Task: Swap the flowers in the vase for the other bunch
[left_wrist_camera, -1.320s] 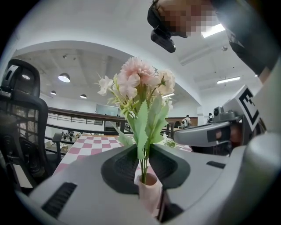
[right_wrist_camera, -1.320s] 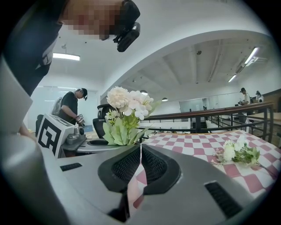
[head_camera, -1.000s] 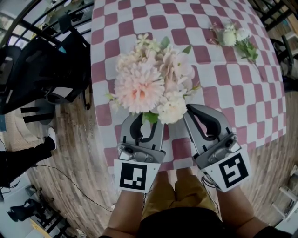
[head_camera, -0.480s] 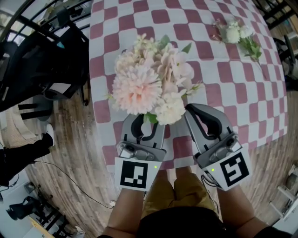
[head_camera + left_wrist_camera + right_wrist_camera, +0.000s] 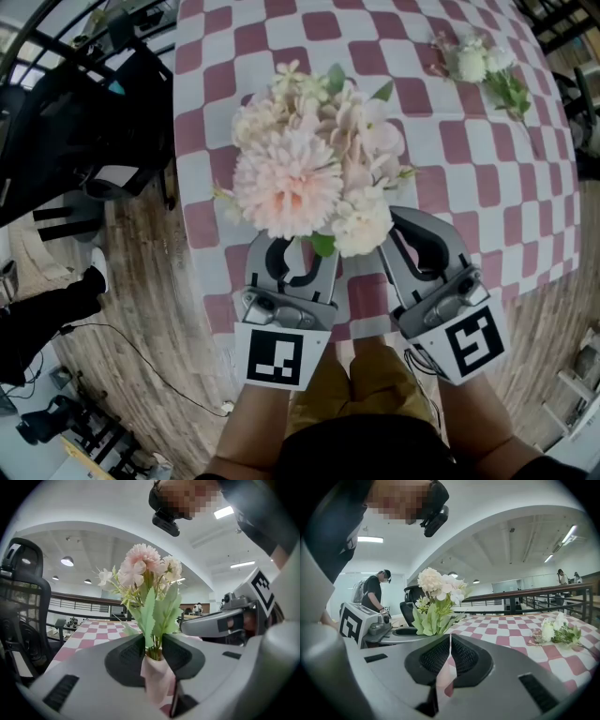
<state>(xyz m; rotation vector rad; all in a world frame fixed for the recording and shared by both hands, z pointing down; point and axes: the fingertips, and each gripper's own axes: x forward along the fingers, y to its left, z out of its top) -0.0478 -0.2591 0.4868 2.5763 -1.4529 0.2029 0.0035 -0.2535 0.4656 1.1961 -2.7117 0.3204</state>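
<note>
Swap looks barely started: left claw (image 5: 152,644) just eased open around the vase (image 5: 157,686) neck, right claw (image 5: 450,641) pressed together, bunch (image 5: 300,169) probably needs pulling next

Table (image 5: 487,169) under a red-and-white checked cloth. Black office chair (image 5: 84,131) just left of it on wood floor (image 5: 159,309). Thin black cable (image 5: 141,361) on floor. Railing (image 5: 525,599) behind table.

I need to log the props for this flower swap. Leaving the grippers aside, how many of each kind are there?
Flower bunches: 2 (pink-and-cream bunch in the vase; small white bunch lying on the checked table)
Vases: 1 (pink vase)
Total: 3
</note>
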